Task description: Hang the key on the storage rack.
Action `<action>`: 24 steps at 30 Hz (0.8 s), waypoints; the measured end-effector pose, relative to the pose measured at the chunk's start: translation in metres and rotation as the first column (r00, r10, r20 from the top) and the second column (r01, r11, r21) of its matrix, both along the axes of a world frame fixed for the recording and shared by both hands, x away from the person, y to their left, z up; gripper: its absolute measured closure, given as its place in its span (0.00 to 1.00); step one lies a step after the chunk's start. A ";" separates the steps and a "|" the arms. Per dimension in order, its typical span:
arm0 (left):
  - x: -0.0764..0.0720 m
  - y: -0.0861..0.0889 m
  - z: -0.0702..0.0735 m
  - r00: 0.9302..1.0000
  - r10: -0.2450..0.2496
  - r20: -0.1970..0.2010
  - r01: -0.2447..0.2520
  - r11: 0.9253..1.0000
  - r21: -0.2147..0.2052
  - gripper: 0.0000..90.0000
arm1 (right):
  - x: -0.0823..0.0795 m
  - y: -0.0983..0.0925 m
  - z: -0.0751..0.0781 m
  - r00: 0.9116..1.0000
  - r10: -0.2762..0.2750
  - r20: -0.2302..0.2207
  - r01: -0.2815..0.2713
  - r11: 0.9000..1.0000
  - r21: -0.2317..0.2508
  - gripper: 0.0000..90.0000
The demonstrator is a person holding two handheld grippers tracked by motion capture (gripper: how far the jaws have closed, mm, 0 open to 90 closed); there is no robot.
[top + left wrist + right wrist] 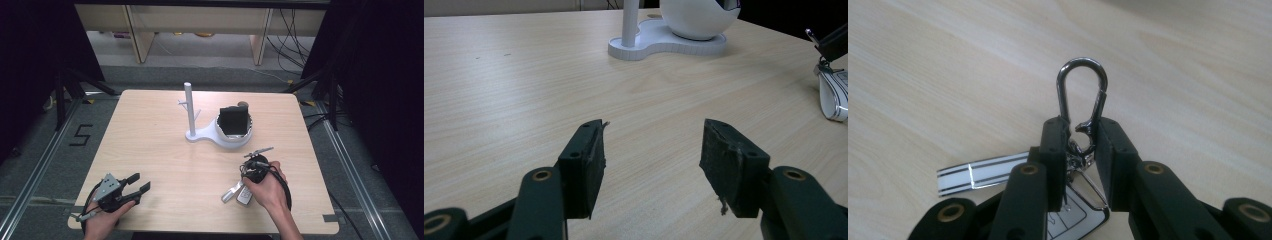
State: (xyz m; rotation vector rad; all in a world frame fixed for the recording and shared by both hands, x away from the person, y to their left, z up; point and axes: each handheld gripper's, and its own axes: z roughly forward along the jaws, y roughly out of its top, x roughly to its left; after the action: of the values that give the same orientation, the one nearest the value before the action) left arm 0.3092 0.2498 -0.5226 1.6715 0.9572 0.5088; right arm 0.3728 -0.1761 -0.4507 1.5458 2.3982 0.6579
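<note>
Table: light wood top, seen from above, dark floor around it.

Item 1, right gripper: held in the person's right hand at about 5 o'clock on the table. Its two black jaws stand narrowly apart and are clamped on the lower end of a snap hook. The silver loop of the hook rises clear above the jaw tips, toward 12 o'clock in the right gripper view. In the high view the hook points out toward 1 o'clock from the hand.

Item 2, car key: white and silver fob, hanging from the hook's ring below the jaws, at 7 o'clock of the right hand in the high view. Whether it touches the table I cannot tell. A striped white tag shows at 9 o'clock of the jaws in the right gripper view.

Item 3, left gripper: in the person's left hand at 7 o'clock on the table, well apart from the key. Jaws wide open, nothing between them, bare wood beyond.

Item 4, white stand: near table centre, with an upright post and, at its 3 o'clock, a round white bowl holding a black block.
</note>
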 end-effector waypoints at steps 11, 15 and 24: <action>0.000 0.000 -0.001 1.000 -0.002 0.006 0.002 1.000 -0.005 0.47 | -0.009 0.002 0.006 0.984 0.034 0.177 -0.043 0.998 0.045 0.84; 0.000 0.001 -0.001 1.000 0.000 0.007 0.000 1.000 -0.005 0.47 | -0.011 0.003 0.010 0.975 0.033 0.221 -0.046 0.997 0.054 0.84; 0.001 0.001 -0.001 1.000 0.002 0.013 -0.002 1.000 -0.004 0.47 | -0.012 0.004 0.019 0.947 0.027 0.321 -0.056 0.995 0.081 0.84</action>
State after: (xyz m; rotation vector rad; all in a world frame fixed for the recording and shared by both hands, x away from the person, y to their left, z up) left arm 0.3101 0.2510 -0.5232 1.6615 0.9505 0.5181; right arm 0.3611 -0.1725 -0.4322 1.3038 2.1880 0.9568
